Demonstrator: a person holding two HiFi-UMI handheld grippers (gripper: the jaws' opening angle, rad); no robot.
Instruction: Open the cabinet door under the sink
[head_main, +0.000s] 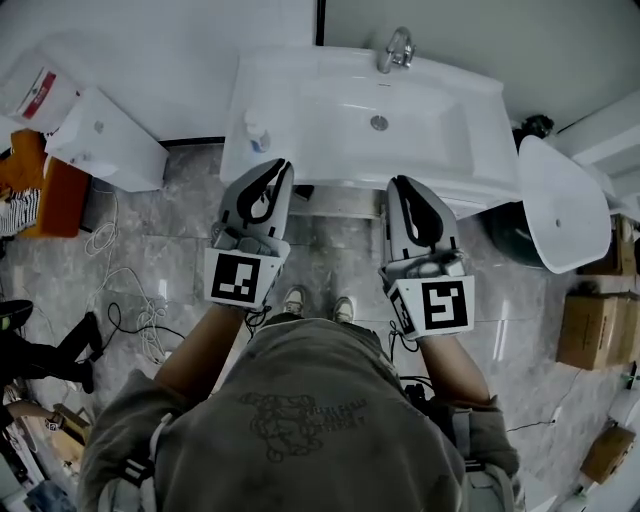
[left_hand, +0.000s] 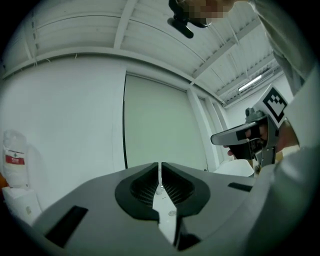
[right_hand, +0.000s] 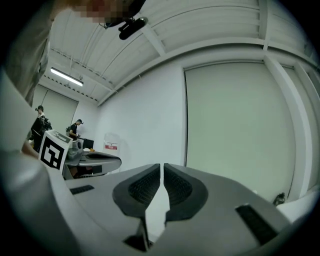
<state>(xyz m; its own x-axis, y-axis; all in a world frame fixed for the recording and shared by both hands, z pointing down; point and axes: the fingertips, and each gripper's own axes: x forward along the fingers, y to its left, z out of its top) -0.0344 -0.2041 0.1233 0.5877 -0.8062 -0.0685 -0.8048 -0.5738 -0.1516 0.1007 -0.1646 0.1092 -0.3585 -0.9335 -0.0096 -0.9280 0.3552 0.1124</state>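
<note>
Before a white sink (head_main: 470, 150) on a grey tiled floor (head_main: 180, 240), a person holds the left gripper (head_main: 273, 172) and right gripper (head_main: 402, 188) level, tips at the basin's front edge, each with jaws pressed together on nothing. The cabinet door lies beneath the basin, hidden from the head view; both gripper views face bare wall.

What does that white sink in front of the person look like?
The sink is a wide white rectangle with rounded corners, glossy like ceramic, its back edge against the wall. A shallow bowl fills the middle, with a round metal drain and a shiny tap behind it. A small bottle stands on the left ledge.
</note>
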